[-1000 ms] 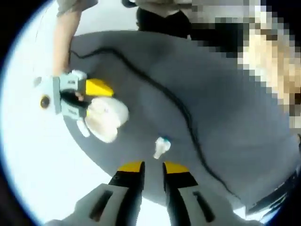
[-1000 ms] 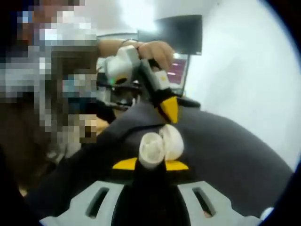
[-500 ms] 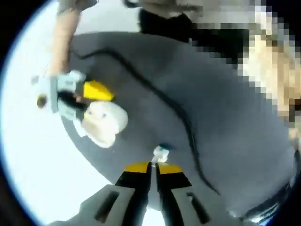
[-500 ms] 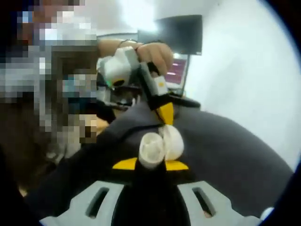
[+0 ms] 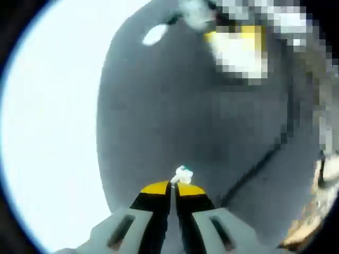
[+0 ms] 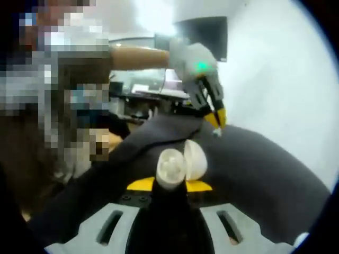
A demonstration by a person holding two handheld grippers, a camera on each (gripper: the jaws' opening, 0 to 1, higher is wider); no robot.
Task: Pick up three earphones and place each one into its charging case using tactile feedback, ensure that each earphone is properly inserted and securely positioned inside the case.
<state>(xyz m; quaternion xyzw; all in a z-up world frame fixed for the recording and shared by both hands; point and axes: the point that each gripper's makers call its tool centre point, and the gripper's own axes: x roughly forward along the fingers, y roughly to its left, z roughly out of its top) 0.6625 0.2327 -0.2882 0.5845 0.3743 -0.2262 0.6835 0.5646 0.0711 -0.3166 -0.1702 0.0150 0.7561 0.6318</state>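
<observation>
Between yellow tips of left gripper [image 5: 174, 186]: white earphone [image 5: 183, 173], clamped, raised over grey mat [image 5: 159, 116]. Open white charging case [image 6: 180, 165] pinched in right gripper [image 6: 169, 185], above same mat. Black cable [image 5: 265, 159] across mat at right.

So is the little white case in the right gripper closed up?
No, in the right gripper view the charging case sits in the right gripper with its lid flipped open.

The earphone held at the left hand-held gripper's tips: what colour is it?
White, with a small green-teal tip; the earphone shows best in the left gripper view.
</observation>
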